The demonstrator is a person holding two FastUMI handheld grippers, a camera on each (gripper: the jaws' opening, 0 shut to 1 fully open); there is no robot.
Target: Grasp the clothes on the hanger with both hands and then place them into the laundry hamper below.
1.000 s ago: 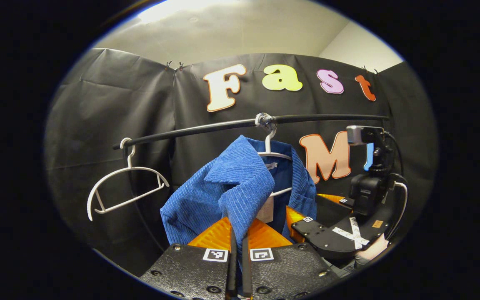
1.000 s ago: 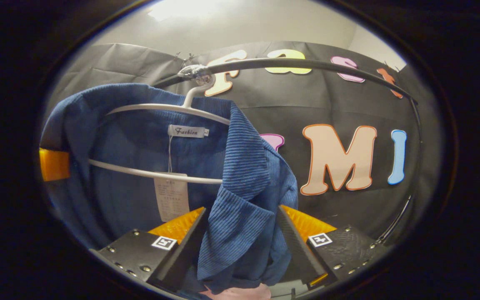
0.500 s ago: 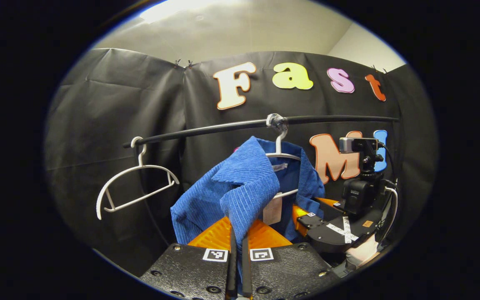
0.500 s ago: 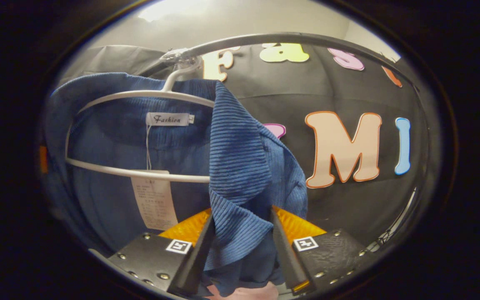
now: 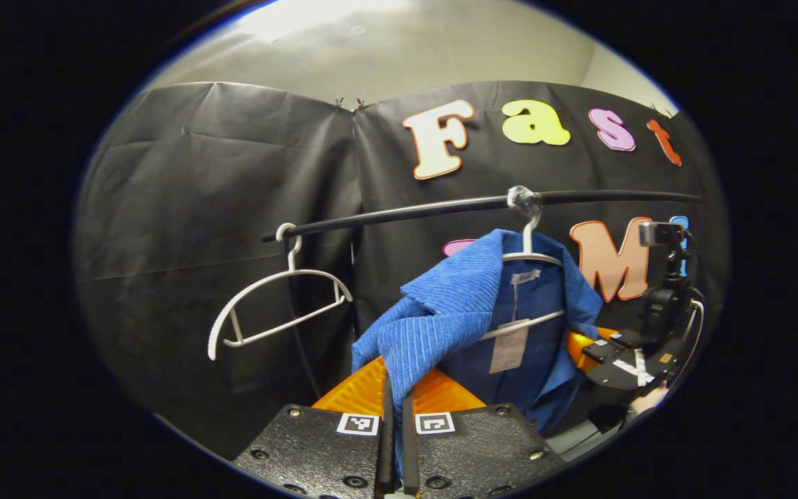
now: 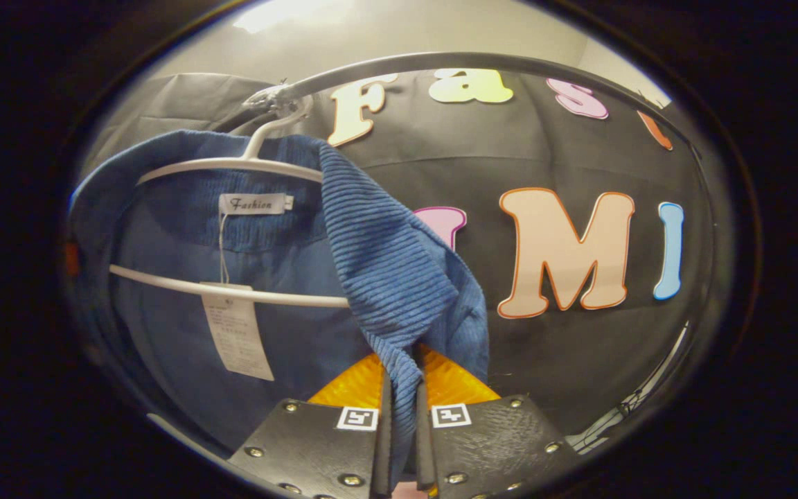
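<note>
Since a moment ago the right gripper (image 6: 399, 416) has clamped the blue jacket (image 6: 399, 277) like the left gripper (image 5: 397, 409), pinching cloth; uneven pulling could snag its white hanger (image 6: 233, 163).

Rail (image 5: 440, 206) overhead; empty hanger (image 5: 278, 305) left of shirt (image 5: 454, 319), gap between.

recording booth, black cloth wall (image 5: 219, 208), clothes rail (image 5: 440, 206), spare white hanger (image 5: 278, 305), plain ceiling (image 5: 406, 48)

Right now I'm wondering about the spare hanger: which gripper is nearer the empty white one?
Left. The left gripper grips the blue jacket beside the empty hanger; the right gripper is beyond the jacket.
</note>
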